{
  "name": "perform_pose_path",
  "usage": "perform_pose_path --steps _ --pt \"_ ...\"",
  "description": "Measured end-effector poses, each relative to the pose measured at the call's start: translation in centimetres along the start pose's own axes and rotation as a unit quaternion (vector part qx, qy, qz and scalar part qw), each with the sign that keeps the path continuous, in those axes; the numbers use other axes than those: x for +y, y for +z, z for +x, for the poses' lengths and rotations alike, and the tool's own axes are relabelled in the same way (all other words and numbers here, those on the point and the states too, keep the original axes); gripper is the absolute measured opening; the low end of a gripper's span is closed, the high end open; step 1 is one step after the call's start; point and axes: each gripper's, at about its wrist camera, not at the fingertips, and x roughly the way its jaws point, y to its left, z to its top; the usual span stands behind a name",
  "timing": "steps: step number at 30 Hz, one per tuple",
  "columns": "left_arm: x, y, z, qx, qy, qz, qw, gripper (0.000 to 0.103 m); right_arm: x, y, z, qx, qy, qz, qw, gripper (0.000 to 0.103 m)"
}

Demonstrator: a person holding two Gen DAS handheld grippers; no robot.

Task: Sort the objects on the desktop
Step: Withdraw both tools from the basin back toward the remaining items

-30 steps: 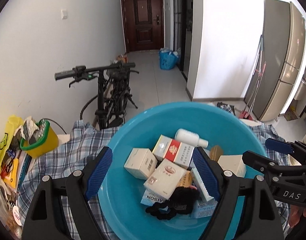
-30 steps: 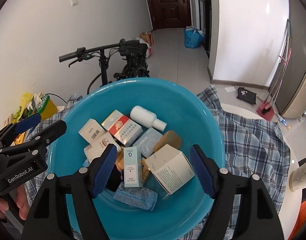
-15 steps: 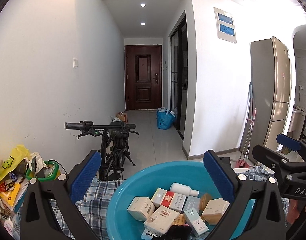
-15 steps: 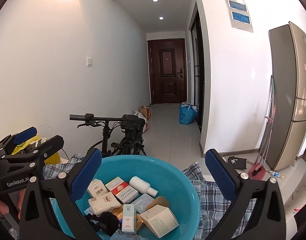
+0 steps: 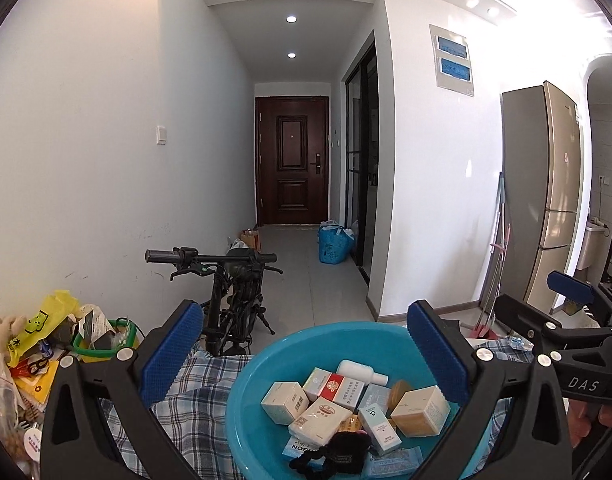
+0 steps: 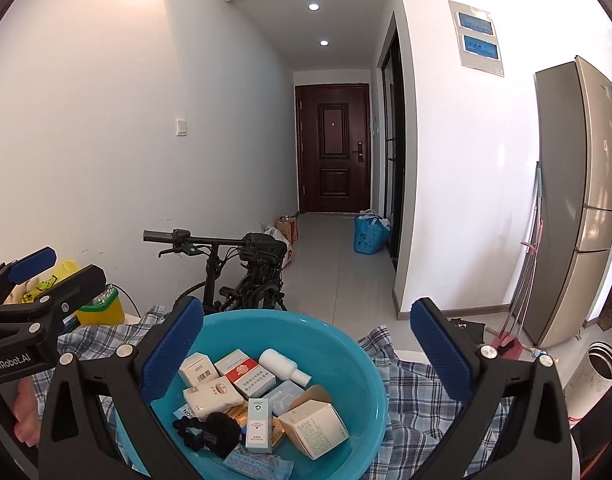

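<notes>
- Both tools hang above the blue basin [image 6: 358, 364], tipped only a little downward and looking more at the hallway than at the pile; I take this for a pause between picks, or the close of the sorting, with nothing carried.
- The left hand-held gripper [image 5: 306, 360] has its blue pads spread as wide as they go, with only air between them.
- The right hand-held gripper [image 6: 306, 354] stands equally wide apart and empty.
- The basin sits on a checked cloth [image 6: 418, 384] that covers the bench, towards the near edge.
- Inside it, jumbled: a white bottle [image 6: 283, 366] lying on its side, a red-and-white carton [image 6: 245, 376], a white barcode box [image 6: 197, 370], a tall slim box [image 6: 259, 418] leaning on the rest, a large cream box [image 6: 314, 426], a black hair tie [image 6: 213, 434] and a pale blue packet [image 6: 257, 466] at the near side.
- At the bench's left edge stands a yellow tub [image 5: 101, 344] amid bags and papers, still loose.
- If more is to go in, the next move calls for swinging the left tool towards that clutter and dipping its nose.
- The cartons look light and stiff; the hair tie is soft.
</notes>
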Motion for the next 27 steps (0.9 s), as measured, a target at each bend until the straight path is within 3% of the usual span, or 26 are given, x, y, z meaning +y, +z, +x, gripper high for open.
perform_pose_path --steps 6,17,22,27 --pt "1.0 0.1 -3.0 0.035 -0.016 -0.023 0.999 0.103 0.6 -0.2 -3.6 -0.002 0.025 -0.003 1.0 0.103" --pt "1.4 1.9 -11.6 -0.006 -0.045 -0.045 0.998 0.103 2.5 0.8 -10.9 -0.044 0.038 -0.028 0.998 0.103" --pt "1.7 3.2 -13.5 -0.033 -0.031 -0.043 0.9981 0.103 3.4 1.4 -12.7 -0.062 0.041 -0.04 0.996 0.103" --pt "1.7 2.5 -14.2 -0.027 -0.024 -0.045 0.9983 0.103 3.8 1.1 -13.3 -0.057 0.027 -0.046 0.997 0.103"
